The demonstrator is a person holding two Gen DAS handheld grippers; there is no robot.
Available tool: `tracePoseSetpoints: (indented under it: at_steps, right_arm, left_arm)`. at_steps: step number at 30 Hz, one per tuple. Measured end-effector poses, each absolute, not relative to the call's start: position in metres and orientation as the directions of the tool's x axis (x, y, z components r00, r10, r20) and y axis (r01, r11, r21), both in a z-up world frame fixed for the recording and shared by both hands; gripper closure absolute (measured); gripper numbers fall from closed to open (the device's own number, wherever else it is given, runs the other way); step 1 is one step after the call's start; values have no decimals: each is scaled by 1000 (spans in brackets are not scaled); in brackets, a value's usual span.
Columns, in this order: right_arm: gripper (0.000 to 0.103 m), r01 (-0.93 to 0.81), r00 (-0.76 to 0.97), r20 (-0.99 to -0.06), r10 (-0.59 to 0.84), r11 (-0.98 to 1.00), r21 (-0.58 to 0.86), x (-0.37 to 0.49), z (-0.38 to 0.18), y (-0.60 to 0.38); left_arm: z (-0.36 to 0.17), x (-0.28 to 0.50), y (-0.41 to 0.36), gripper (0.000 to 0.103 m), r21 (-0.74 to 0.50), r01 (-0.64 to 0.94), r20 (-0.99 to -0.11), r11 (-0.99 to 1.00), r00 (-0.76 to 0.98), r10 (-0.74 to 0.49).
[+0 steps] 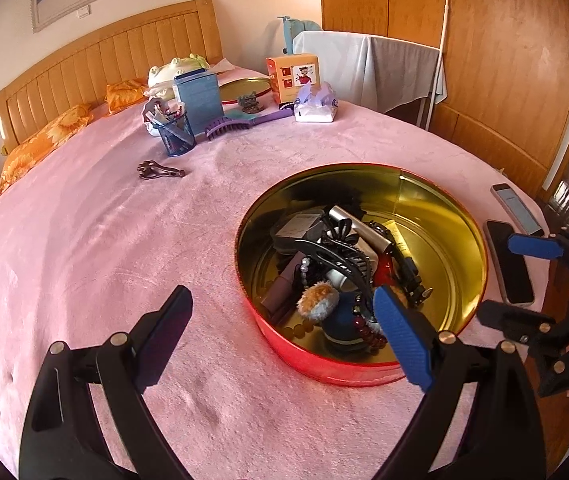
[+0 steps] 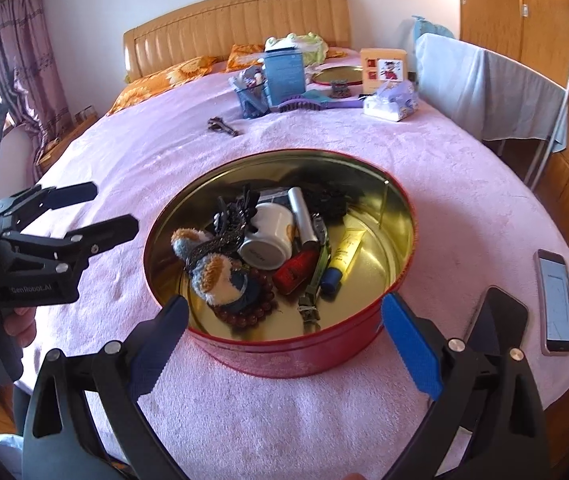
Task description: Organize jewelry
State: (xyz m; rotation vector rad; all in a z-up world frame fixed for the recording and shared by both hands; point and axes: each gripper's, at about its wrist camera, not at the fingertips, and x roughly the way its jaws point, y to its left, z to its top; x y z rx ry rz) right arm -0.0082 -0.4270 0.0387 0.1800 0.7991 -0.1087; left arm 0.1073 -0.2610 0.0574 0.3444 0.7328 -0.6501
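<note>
A round red tin (image 1: 324,368) (image 2: 284,360) with a gold inside stands on the pink blanket. It holds a plush toy (image 2: 212,272), a dark red bead bracelet (image 2: 252,312) (image 1: 368,330), a black claw clip (image 1: 336,256), a white cup (image 2: 268,236), a silver tube, a yellow tube (image 2: 344,256) and a watch. A brown hair clip (image 1: 158,171) (image 2: 222,126) lies alone farther back. My left gripper (image 1: 282,292) (image 2: 113,207) hovers open at the tin's left rim. My right gripper (image 2: 284,302) (image 1: 500,280) is open over the near rim. Both are empty.
At the back stand a mesh pen holder (image 1: 176,132), a blue box (image 2: 284,72), a purple comb (image 1: 236,122), a gold lid (image 1: 244,88), an orange box (image 1: 294,76) and tissues (image 2: 390,106). Two phones (image 2: 558,300) (image 2: 496,316) lie at the right edge. A towel rack (image 1: 384,68) stands beyond.
</note>
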Motion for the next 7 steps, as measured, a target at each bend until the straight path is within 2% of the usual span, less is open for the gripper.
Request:
tracePoseSetpoints:
  at_steps: [4, 7]
  right_arm:
    - [5, 211, 727, -683, -71, 970, 124, -10, 43, -419]
    - [5, 208, 747, -663, -49, 965, 163, -3, 47, -403]
  left_arm:
    - [54, 112, -245, 13, 143, 594, -704, 792, 623, -340]
    - [49, 120, -219, 13, 181, 539, -690, 822, 666, -285]
